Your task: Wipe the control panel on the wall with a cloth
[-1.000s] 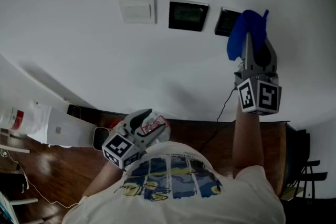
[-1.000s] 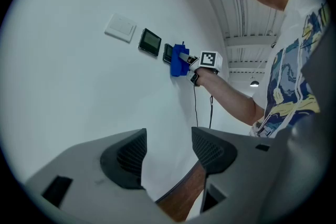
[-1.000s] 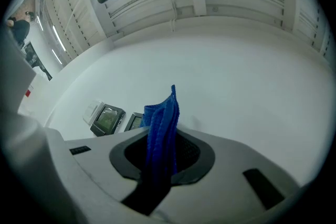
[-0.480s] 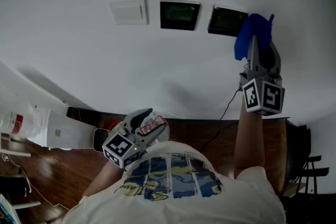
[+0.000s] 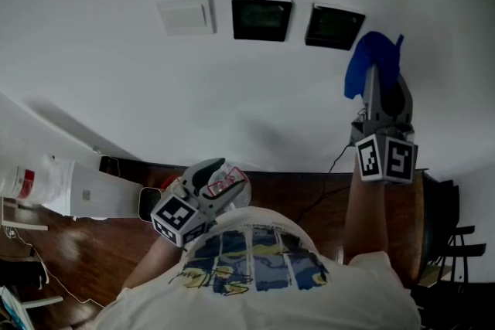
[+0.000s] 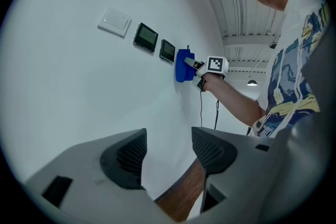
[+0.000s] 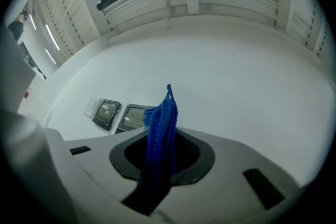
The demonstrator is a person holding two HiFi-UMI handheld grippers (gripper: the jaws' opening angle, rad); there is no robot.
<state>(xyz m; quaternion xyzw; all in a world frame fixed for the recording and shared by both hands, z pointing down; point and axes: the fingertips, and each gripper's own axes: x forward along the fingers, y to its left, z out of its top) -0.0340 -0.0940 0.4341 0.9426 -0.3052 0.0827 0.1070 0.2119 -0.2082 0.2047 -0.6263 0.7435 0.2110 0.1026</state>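
Two dark control panels [image 5: 261, 18] [image 5: 334, 26] sit side by side on the white wall, right of a white switch plate [image 5: 185, 12]. My right gripper [image 5: 379, 72] is raised to the wall and shut on a blue cloth [image 5: 371, 62], which hangs just right of and below the right panel. The right gripper view shows the cloth [image 7: 161, 128] standing up between the jaws, with both panels [image 7: 106, 113] [image 7: 134, 118] to its left. My left gripper [image 5: 220, 180] is held low by the person's chest. Its jaws are apart with nothing between them [image 6: 168, 152].
A black cable [image 5: 332, 162] drops down the wall under the right gripper. A white unit with a red label [image 5: 46, 182] stands at the lower left, over a wooden floor [image 5: 309, 201]. A black chair [image 5: 452, 251] is at the far right.
The right gripper has carried the cloth rightward and a little down, from over the right panel to just beside it. The left gripper has stayed put.
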